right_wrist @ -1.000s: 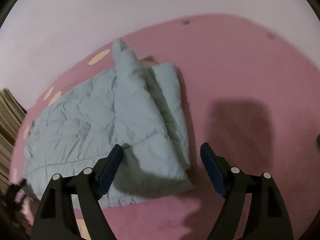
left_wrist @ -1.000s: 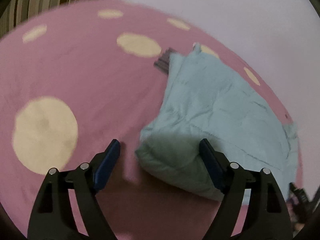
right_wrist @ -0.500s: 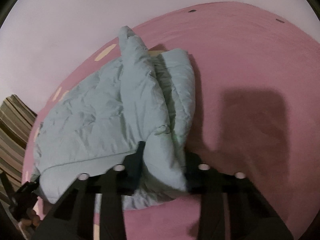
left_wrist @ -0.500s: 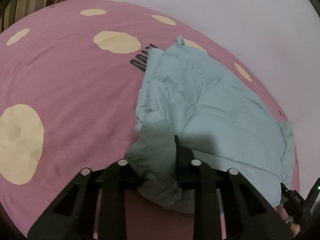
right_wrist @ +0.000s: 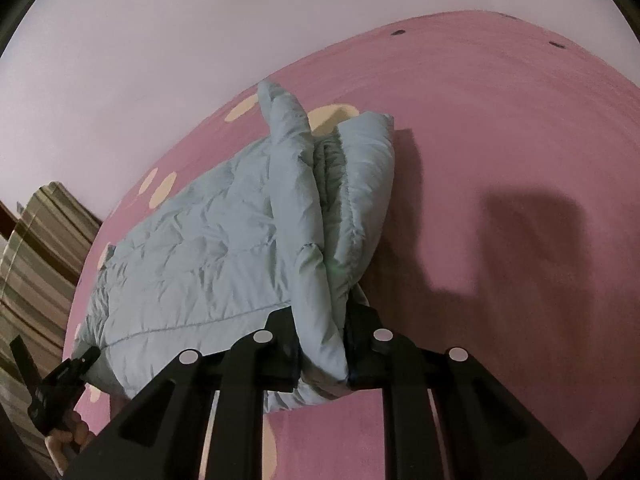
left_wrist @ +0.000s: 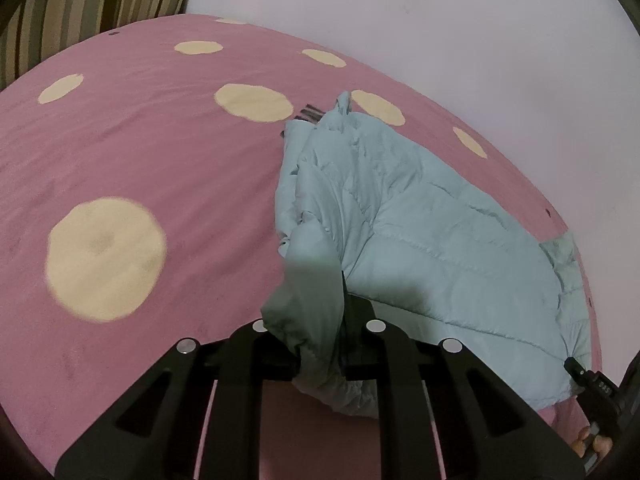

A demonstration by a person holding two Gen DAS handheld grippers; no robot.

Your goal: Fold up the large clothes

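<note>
Nearest each camera, a black two-finger gripper pinches a bunched corner of the pale blue quilted puffer jacket point(left_wrist: 420, 220): the left gripper point(left_wrist: 320, 344) has its jaws closing on the jacket's left near corner, and the right gripper point(right_wrist: 322, 350) has its jaws closing on the right near corner. Beyond them the jacket lies folded on a pink bedspread with cream dots point(left_wrist: 140, 152), its far end standing up. Farther off are a striped cushion point(left_wrist: 80, 4) and a pale wall point(right_wrist: 140, 40).

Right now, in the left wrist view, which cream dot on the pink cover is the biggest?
The cream dot at the left, beside the left gripper; the other dots lie farther back and look smaller.
</note>
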